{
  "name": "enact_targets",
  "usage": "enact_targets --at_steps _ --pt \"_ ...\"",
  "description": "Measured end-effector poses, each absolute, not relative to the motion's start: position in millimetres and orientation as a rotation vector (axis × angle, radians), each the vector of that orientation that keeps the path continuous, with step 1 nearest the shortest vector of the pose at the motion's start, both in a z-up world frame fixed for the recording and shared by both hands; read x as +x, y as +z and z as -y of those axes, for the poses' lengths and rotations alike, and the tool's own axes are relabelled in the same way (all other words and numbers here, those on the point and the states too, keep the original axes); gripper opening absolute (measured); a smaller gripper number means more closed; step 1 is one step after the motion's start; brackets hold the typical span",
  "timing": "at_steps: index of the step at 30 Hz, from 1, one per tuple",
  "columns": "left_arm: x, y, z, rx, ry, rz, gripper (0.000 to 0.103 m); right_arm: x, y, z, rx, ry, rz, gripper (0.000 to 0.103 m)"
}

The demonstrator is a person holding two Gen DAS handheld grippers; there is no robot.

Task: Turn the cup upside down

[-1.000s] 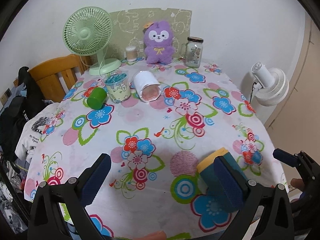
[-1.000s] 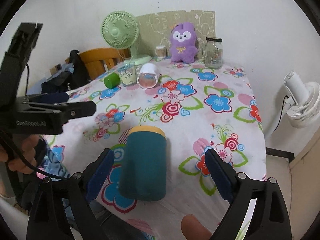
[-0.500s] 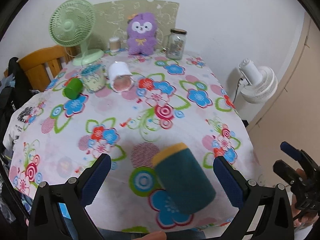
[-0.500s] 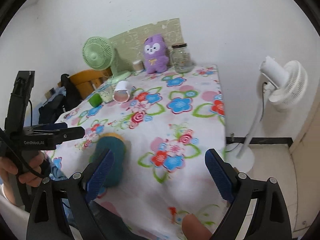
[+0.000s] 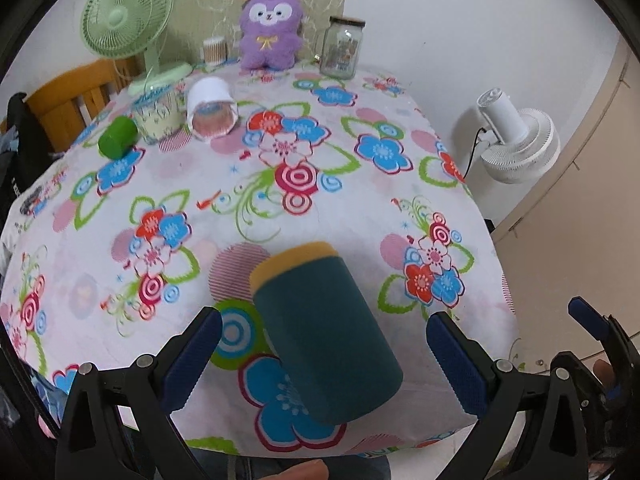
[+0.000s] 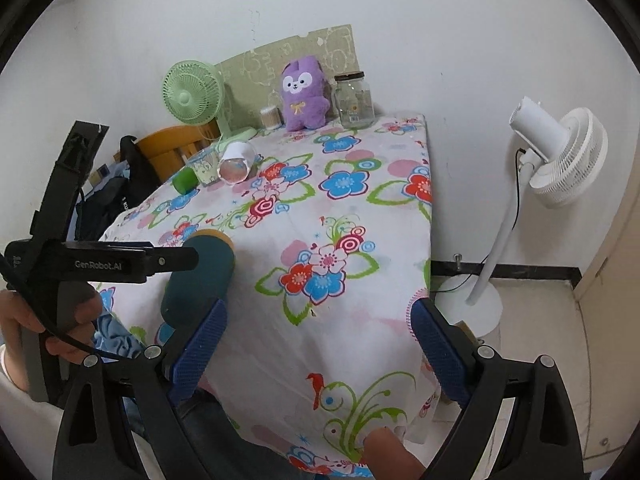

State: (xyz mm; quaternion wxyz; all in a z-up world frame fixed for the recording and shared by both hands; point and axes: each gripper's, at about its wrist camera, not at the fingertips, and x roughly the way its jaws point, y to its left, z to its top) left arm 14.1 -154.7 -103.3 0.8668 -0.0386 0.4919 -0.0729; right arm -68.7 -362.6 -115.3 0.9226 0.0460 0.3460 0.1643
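Note:
A teal cup (image 5: 324, 332) with a yellow rim lies on its side near the front edge of the flowered table (image 5: 280, 184), rim pointing away from me. My left gripper (image 5: 324, 354) is open, its blue pads on either side of the cup without touching it. The cup also shows in the right wrist view (image 6: 200, 276), left of centre. My right gripper (image 6: 318, 350) is open and empty, off to the right of the cup over the table's front corner. The left gripper's body (image 6: 100, 264) shows in the right view.
At the table's back stand a green fan (image 5: 128, 20), a purple plush (image 5: 272, 28), a glass jar (image 5: 344, 46), a white cup on its side (image 5: 210, 106), a patterned cup (image 5: 156, 114) and a green cup (image 5: 118, 142). A white floor fan (image 6: 560, 160) stands to the right.
My left gripper has moved right until the teal cup lies between its pads. My right gripper has swung away to the right of the cup.

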Motion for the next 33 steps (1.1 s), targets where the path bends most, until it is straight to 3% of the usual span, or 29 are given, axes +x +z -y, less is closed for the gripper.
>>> enact_targets --at_steps 9,16,20,33 --pt "18.4 -119.4 155.6 -0.118 -0.146 -1.076 0.102 -64.5 -124.1 366.3 0.113 0.329 -0.734 0.094" --pt "21.5 -121.9 153.9 -0.119 -0.140 -1.087 0.089 -60.0 -127.1 367.5 0.126 0.321 -0.745 0.094" --pt "23.5 -124.6 154.1 -0.105 -0.157 -1.095 0.077 -57.5 -126.7 366.1 0.128 0.318 -0.747 0.094" --pt "22.0 -119.3 147.6 -0.058 -0.222 -1.096 0.065 -50.7 -126.4 358.9 0.130 0.328 -0.748 0.094"
